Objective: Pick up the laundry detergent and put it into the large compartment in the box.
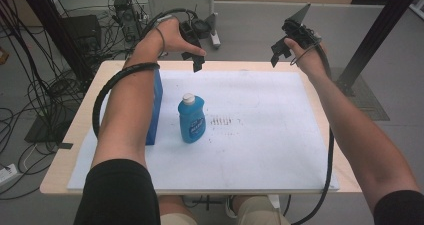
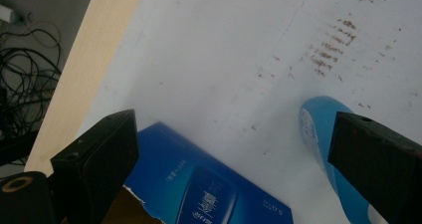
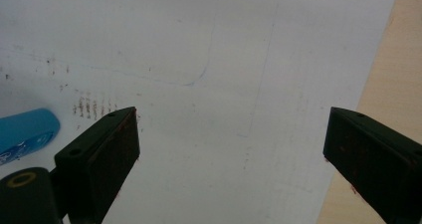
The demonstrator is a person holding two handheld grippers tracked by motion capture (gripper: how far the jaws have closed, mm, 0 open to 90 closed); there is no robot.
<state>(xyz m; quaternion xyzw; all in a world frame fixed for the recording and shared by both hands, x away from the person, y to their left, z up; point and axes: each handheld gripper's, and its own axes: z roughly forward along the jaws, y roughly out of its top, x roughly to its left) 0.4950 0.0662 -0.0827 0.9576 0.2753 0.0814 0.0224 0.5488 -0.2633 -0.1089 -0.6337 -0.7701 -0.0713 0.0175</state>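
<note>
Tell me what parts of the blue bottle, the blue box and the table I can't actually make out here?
- Light blue plastic bottle with white cap: label print too small in the high view; in the left gripper view a black jaw covers its lower part.
- Dark blue cardboard box: the left forearm hides most of it in the high view; in the left gripper view the bottom edge cuts it off.
- White sheet on the wooden table: its brown marks are too faint to read.

Probably a lab: tangled cables (image 1: 35,92), floor electronics (image 1: 127,15), black frame posts (image 1: 382,27).
</note>
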